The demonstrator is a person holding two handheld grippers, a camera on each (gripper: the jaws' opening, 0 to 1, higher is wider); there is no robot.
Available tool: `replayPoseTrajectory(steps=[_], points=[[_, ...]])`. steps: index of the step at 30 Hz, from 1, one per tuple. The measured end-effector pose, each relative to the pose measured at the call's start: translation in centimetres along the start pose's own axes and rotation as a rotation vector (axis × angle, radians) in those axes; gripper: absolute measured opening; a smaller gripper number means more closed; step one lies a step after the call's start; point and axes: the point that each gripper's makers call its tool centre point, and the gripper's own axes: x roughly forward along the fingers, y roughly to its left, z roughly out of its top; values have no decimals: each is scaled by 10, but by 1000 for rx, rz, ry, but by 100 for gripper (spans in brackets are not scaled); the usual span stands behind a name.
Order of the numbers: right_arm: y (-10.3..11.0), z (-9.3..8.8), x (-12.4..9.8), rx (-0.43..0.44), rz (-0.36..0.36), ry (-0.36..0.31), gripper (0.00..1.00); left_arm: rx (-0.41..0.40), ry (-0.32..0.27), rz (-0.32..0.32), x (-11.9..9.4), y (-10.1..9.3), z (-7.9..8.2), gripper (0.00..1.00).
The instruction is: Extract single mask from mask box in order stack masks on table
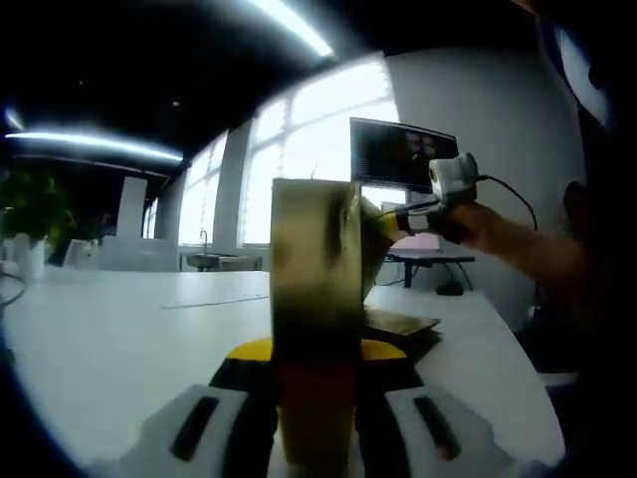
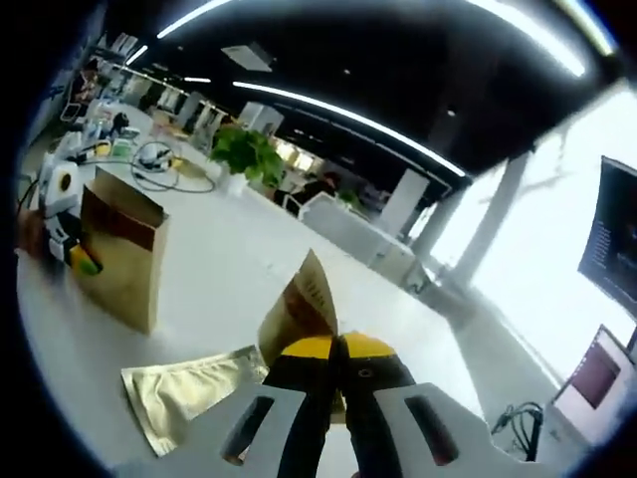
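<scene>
A: In the left gripper view, our left gripper (image 1: pixel 317 418) has its fingers clenched on the gold box (image 1: pixel 315 299), which stands upright in the middle of the frame. In the right gripper view the same box (image 2: pixel 121 261) is at the left of the frame, on the white counter (image 2: pixel 229 269).

B: And the right gripper (image 2: pixel 336 398)? In its own view the fingers are pressed together on a gold mask pack (image 2: pixel 304 304), which rises as a pointed flap just above the tips. So this pack is out of the box already, I think.

A: I agree. One more pack (image 2: pixel 184 388) lies flat on the counter at the lower left of that frame, apart from the box. In the left gripper view we also see a flat gold stack (image 1: pixel 398 324) just right of the box, under the right gripper (image 1: pixel 393 221) that enters from the right.

B: Then the step in hand is to lay this pack on the one that already lies there. How do we do it well?

A: We should keep the box steady with the left fingers, so that it does not tip. We bring the held pack low over the lying one, turn it flat, match the edges, and only then release.

B: The foil looks smooth and light, so it may slide. A release from close to the counter seems safer than a drop.
</scene>
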Motion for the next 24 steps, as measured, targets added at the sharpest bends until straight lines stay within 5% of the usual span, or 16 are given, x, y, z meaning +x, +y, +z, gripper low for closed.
replayPoseTrajectory(steps=[9, 24], points=[[41, -11, -15, -72, 88, 32, 0, -2, -1, 1, 0, 0, 0, 31], [104, -41, -34, -70, 252, 62, 0, 3, 0, 1, 0, 0, 0, 31]])
